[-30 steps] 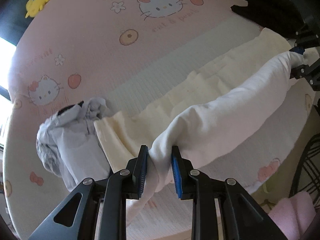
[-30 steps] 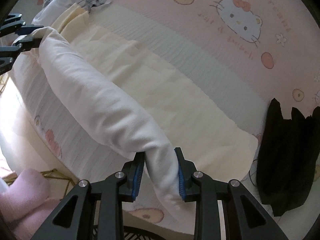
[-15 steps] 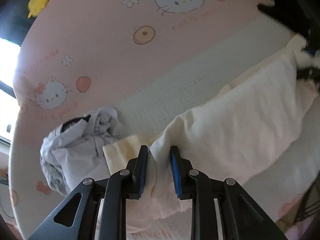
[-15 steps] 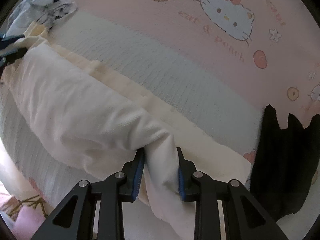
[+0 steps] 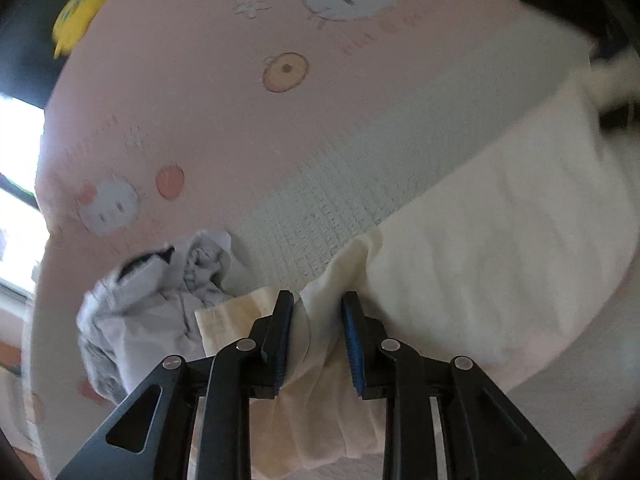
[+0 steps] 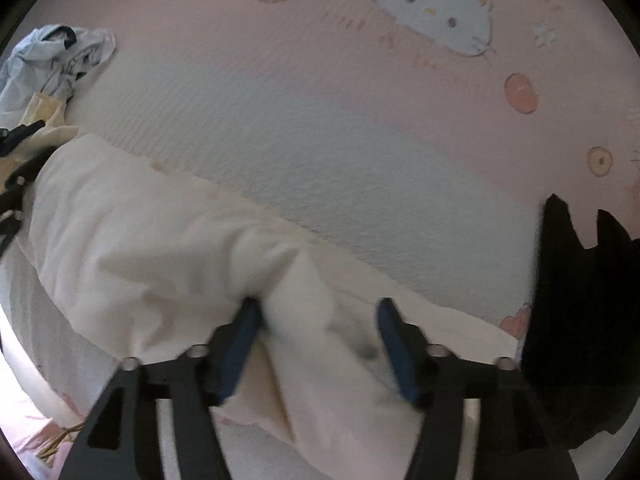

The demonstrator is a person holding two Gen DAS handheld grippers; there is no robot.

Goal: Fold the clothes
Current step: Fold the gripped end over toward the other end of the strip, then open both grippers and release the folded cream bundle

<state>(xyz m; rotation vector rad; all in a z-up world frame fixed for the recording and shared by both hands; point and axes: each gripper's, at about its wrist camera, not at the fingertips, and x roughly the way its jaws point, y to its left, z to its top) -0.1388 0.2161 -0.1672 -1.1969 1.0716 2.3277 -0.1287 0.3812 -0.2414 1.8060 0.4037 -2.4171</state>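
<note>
A cream garment (image 5: 500,240) lies folded over in a long band across the bed, and in the right wrist view the cream garment (image 6: 160,240) fills the near foreground. My left gripper (image 5: 316,320) is shut on the bunched left end of it, low over the bed. My right gripper (image 6: 316,320) stands open with its blue-padded fingers wide apart. The garment's right end lies loose between them, touching the left finger only. The left gripper (image 6: 16,148) shows small at the far left edge of the right wrist view.
A crumpled pale grey garment (image 5: 140,308) sits just left of the cream one. A black garment (image 6: 580,300) lies at the right. The bed has a pink cartoon-cat sheet (image 5: 200,100) and a white textured blanket (image 6: 320,140). A yellow plush toy (image 5: 80,12) sits far left.
Both grippers carried the lifted edge forward and down, laying the garment over itself. The right gripper's fingers have spread apart and let go of the cloth; the left still holds.
</note>
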